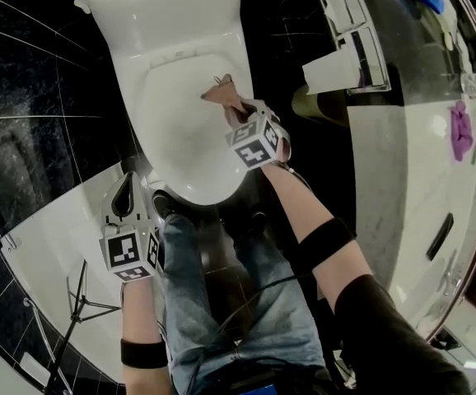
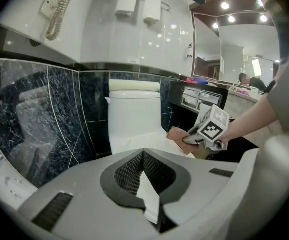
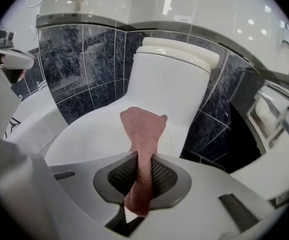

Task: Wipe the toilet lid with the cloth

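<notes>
The white toilet lid (image 1: 180, 138) is down on the bowl in the head view. A pink cloth (image 1: 221, 95) is pinched in my right gripper (image 1: 236, 115), over the lid's right rear part. In the right gripper view the cloth (image 3: 143, 129) runs out between the jaws of the right gripper (image 3: 140, 159) above the lid (image 3: 89, 136). I cannot tell whether it touches the lid. My left gripper (image 1: 125, 194) is shut and holds nothing, just left of the bowl's front. From the left gripper (image 2: 143, 156) I see the toilet (image 2: 133, 121), the cloth (image 2: 177, 134) and the right gripper's marker cube (image 2: 213, 126).
The cistern (image 3: 177, 59) backs onto a dark tiled wall. Right of the toilet are a bin (image 1: 320, 105) and a long vanity counter (image 1: 419, 179) with a purple rag (image 1: 460, 130). A white ledge (image 1: 49, 253) lies to the left. The person's jeans (image 1: 246, 303) are before the bowl.
</notes>
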`<state>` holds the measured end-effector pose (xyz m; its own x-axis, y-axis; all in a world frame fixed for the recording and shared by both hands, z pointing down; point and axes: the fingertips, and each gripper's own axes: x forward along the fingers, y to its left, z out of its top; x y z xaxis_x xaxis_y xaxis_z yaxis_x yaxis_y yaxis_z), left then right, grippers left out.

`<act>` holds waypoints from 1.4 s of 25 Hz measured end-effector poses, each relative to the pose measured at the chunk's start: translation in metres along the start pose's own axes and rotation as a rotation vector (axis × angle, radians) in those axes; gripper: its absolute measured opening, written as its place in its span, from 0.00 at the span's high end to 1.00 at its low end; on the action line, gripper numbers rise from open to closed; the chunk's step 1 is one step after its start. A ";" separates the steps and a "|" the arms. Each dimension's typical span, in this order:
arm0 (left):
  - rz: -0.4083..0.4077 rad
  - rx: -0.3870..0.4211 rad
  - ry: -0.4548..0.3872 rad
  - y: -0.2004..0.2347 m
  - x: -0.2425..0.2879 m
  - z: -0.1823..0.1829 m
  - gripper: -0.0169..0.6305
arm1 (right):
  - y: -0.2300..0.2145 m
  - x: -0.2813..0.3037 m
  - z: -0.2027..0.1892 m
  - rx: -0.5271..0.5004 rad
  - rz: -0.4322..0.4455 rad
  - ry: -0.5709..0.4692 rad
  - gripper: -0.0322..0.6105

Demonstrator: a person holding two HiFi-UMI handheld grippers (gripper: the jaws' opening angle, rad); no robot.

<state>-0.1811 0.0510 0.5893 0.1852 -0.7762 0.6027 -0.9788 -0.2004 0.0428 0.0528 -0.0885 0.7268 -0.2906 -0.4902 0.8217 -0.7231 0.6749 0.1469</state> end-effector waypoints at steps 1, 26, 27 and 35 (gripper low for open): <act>-0.004 0.002 -0.007 0.002 0.004 0.002 0.97 | -0.001 0.011 0.021 -0.035 0.006 -0.013 0.83; -0.044 0.034 -0.011 0.022 0.033 -0.002 0.97 | -0.074 0.094 -0.010 0.212 -0.066 0.169 0.83; -0.049 0.033 -0.008 0.017 0.033 -0.001 0.97 | -0.069 0.088 -0.023 0.254 -0.049 0.177 0.83; -0.073 0.040 -0.009 -0.021 0.023 0.005 0.97 | 0.001 0.029 -0.105 0.331 0.032 0.180 0.83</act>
<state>-0.1562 0.0338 0.5984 0.2565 -0.7642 0.5918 -0.9585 -0.2798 0.0542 0.1093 -0.0443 0.8081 -0.2230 -0.3469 0.9110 -0.8874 0.4590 -0.0424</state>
